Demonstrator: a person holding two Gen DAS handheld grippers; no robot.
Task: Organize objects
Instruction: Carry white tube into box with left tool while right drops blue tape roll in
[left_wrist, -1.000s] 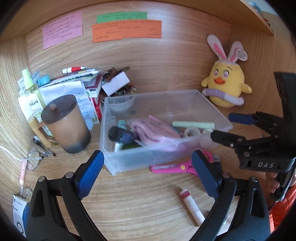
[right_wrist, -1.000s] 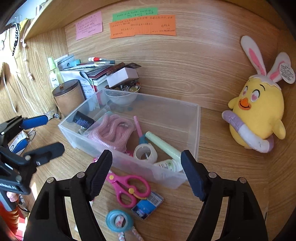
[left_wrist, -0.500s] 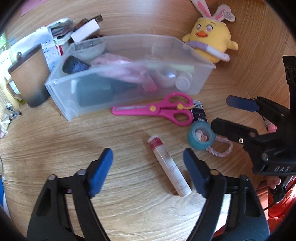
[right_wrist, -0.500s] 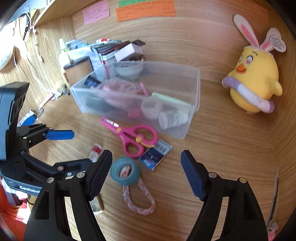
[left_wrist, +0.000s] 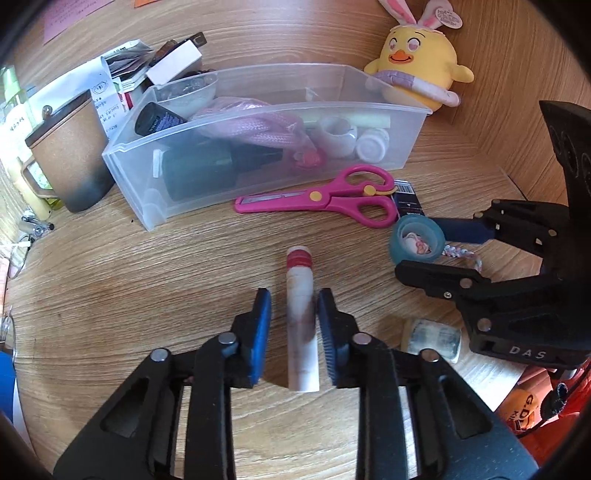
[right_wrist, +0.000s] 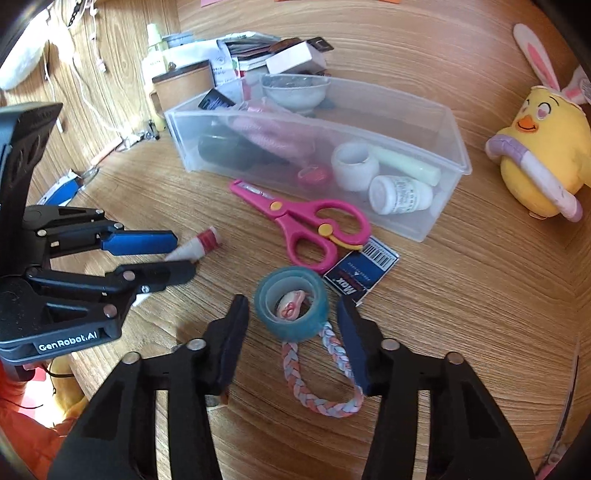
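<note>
A white tube with a red cap (left_wrist: 301, 317) lies on the wooden desk between the fingers of my left gripper (left_wrist: 293, 317); the jaws stand close on both sides, the right pad at the tube, a small gap on the left. My right gripper (right_wrist: 293, 325) is open around a teal tape roll (right_wrist: 291, 302) that sits on a braided cord (right_wrist: 317, 384). Pink scissors (left_wrist: 332, 197) and a dark blue staple box (right_wrist: 364, 271) lie in front of a clear plastic bin (left_wrist: 384, 147) that holds several items.
A yellow chick plush (left_wrist: 415, 57) sits at the back right. A brown lidded cup (left_wrist: 64, 147), papers and a white box (left_wrist: 173, 64) crowd the back left. A small packet (left_wrist: 432, 334) lies under my right gripper in the left wrist view.
Both grippers came down to the desk and narrowed. The left now straddles the tube, the right straddles the tape roll.
</note>
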